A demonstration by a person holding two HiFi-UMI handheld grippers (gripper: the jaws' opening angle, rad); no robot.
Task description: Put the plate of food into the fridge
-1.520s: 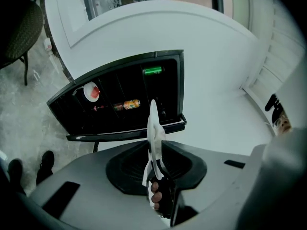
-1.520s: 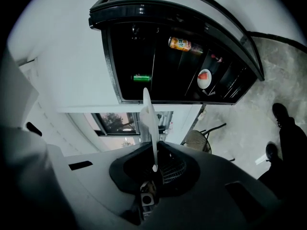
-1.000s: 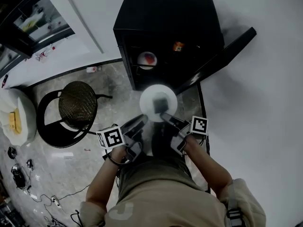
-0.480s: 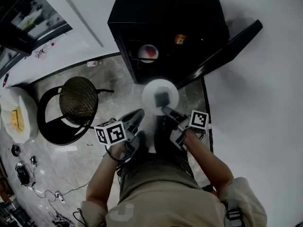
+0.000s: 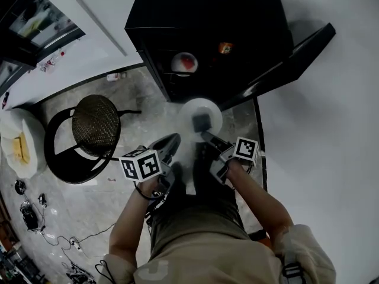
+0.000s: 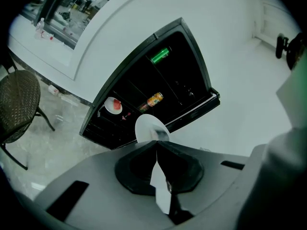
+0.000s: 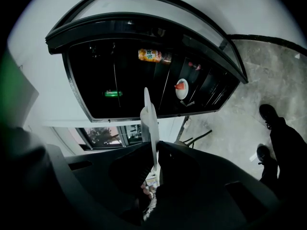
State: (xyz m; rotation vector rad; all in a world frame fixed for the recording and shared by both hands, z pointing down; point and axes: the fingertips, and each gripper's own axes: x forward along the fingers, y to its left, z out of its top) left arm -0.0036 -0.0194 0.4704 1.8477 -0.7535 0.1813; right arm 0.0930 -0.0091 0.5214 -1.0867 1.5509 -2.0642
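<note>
- My right claw is clamped on the near rim of the plate; I judge the edge hold keeps it level so the food stays put
- The plate juts out ahead of that claw, short of the open fridge; not yet inside
- My left claw is closed, seemingly on nothing; the plate lies just past its tips; I read it as held close for spare support
- Beyond both claws a second plate already sits in the fridge; I'd aim beside it
</note>
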